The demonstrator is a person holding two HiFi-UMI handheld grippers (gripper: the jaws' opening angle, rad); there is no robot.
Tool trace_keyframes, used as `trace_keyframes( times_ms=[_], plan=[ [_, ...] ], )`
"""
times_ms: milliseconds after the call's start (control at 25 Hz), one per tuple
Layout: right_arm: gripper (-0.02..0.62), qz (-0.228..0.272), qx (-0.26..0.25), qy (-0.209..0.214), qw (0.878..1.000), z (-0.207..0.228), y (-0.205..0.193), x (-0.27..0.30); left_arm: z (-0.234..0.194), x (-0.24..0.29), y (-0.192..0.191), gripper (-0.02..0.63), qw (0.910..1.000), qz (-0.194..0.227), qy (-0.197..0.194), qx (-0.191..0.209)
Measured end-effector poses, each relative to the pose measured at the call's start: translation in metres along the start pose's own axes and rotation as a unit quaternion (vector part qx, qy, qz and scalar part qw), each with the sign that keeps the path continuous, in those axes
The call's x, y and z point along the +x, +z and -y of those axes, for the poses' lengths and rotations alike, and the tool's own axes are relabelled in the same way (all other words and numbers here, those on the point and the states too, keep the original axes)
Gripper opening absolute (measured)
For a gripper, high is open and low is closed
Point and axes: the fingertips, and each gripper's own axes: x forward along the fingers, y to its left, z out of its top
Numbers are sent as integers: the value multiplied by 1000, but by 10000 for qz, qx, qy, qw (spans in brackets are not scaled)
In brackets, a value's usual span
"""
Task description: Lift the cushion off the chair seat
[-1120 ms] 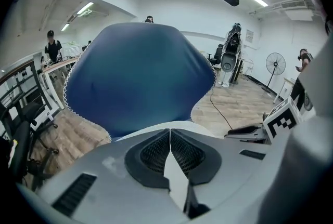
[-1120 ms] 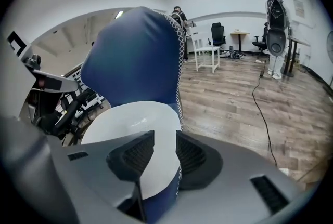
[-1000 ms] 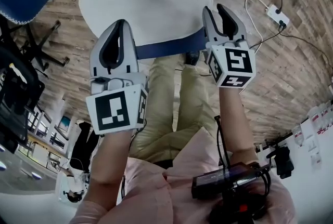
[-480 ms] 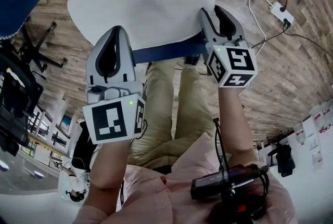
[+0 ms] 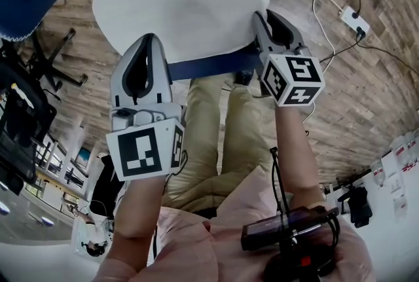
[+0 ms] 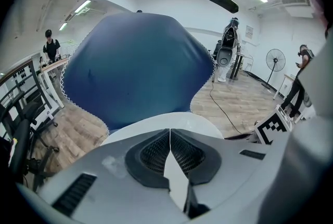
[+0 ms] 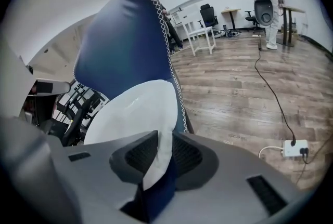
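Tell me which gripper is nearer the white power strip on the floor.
Right. The right gripper, shut on the cushion edge, is on the side where the power strip lies; the left gripper grips the cushion's opposite edge, farther away.

You are wearing a pink shirt [image 5: 216,238] and khaki trousers [image 5: 204,137]; the grey left gripper [image 5: 148,42] and right gripper [image 5: 267,15] are bearing black-and-white marker cubes [image 5: 145,150].
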Motion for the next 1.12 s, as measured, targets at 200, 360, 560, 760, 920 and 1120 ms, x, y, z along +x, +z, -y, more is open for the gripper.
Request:
trace_keyframes(
  times_ms=[200, 360, 560, 760, 920, 1120],
  plan=[
    [67, 74, -114, 69, 9999, -17, 12, -17, 3, -14, 17, 14, 9998, 179, 4, -17],
    [57, 215, -170, 155, 9995, -35, 27, -36, 10, -30, 37, 14, 9992, 405, -5, -30],
    [51, 388, -408, 271, 9980, -60, 51, -61, 18, -54, 67, 14, 9974, 720, 24, -42],
    [47, 608, -595, 333, 9958, -79, 75, -86, 19, -80, 93, 14, 9946, 1029, 104, -33],
    [44, 722, -712, 354, 9942, -94, 89, -109, 22, -103, 109, 14, 9925, 1217, 131, -22],
    [41, 881, -900, 384, 9913, -110, 103, -138, 32, -128, 125, 14, 9895, 1443, 113, 31]
  ],
)
